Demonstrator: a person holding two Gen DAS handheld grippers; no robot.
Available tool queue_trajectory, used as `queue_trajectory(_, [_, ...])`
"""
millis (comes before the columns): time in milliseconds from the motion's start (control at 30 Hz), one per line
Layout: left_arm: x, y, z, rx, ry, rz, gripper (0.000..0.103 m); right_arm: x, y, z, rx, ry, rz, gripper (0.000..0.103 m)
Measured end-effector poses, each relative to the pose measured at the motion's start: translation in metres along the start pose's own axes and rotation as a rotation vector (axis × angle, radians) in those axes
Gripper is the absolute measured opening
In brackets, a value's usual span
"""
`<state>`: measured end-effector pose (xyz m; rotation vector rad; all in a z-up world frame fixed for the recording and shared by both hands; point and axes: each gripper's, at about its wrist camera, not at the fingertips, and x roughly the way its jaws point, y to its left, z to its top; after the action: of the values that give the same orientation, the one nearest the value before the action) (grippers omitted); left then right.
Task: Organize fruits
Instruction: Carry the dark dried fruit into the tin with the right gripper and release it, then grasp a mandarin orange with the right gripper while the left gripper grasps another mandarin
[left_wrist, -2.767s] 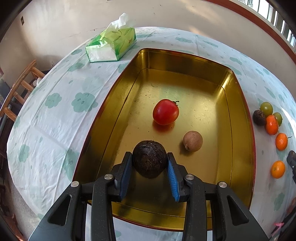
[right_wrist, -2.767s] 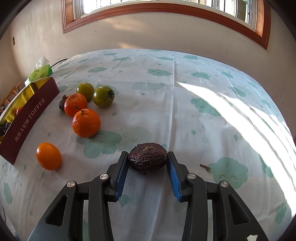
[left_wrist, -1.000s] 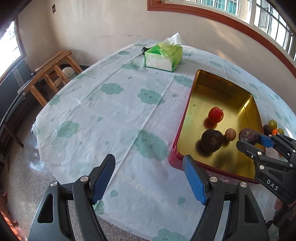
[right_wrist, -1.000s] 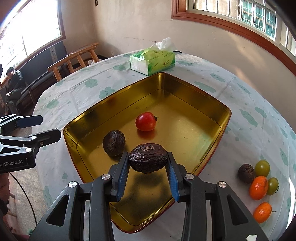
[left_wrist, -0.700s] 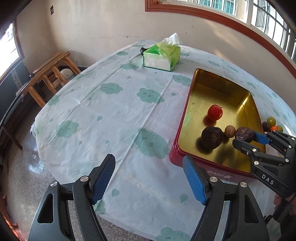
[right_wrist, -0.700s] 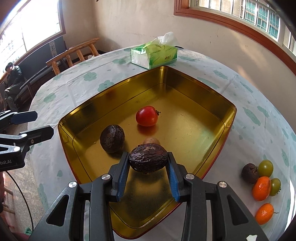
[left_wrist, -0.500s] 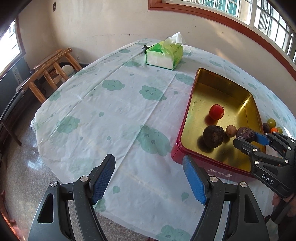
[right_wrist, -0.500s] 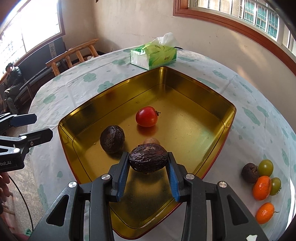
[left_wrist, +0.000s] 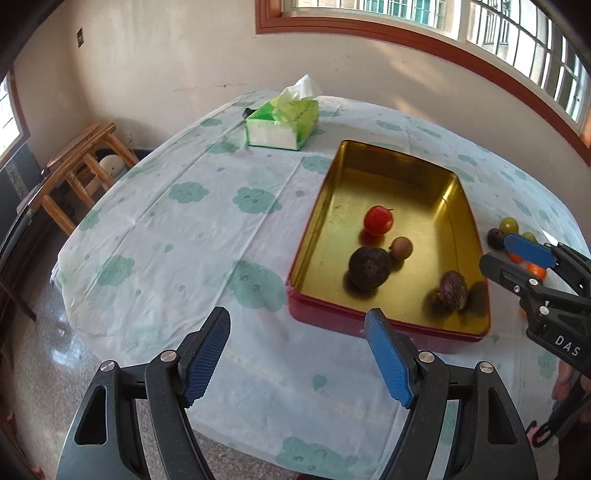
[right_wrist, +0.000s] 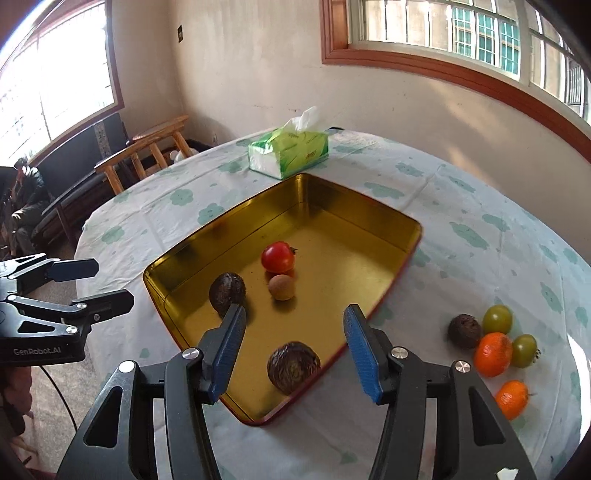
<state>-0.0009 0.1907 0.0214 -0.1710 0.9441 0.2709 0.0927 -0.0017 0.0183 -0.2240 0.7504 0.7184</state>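
Both tools spread, empty; right tool (right_wrist: 293, 349) should lift clear of tin (right_wrist: 408, 242); next, dark fruit (right_wrist: 464, 331) at 3 o'clock.

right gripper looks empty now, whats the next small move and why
Probably swing the right gripper rightward, off the gold tin, toward the dark wrinkled fruit on the tablecloth. Its jaws stand open and empty above the wrinkled passion fruit lying in the tin, while that fruit, two green tomatoes and three oranges sit outside; it lies nearest the tin.
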Motion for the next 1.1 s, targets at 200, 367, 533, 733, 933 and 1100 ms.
queue_trajectory(200, [-0.003,-0.045,0.002,0.094,-0.006,-0.068,0.076,-0.037,-0.089,-0.033,0.142,0.004,-0.166,0.053])
queue_trajectory(367, [-0.001,-0.084,0.002,0.164,0.010,-0.113,0.076,-0.036,-0.148,-0.061,0.234,0.062,-0.259,0.053])
queue_trajectory(533, [0.000,-0.120,0.001,0.226,0.022,-0.142,0.076,-0.019,-0.165,-0.075,0.268,0.089,-0.230,0.053])
queue_trajectory(733, [0.002,-0.152,-0.003,0.284,0.028,-0.158,0.076,0.001,-0.168,-0.075,0.259,0.102,-0.200,0.044])
queue_trajectory(933, [0.007,-0.181,-0.005,0.326,0.043,-0.195,0.076,0.002,-0.168,-0.080,0.251,0.087,-0.196,0.038])
queue_trajectory(1100, [0.015,-0.211,-0.009,0.358,0.054,-0.264,0.076,-0.014,-0.181,-0.093,0.269,0.072,-0.312,0.037])
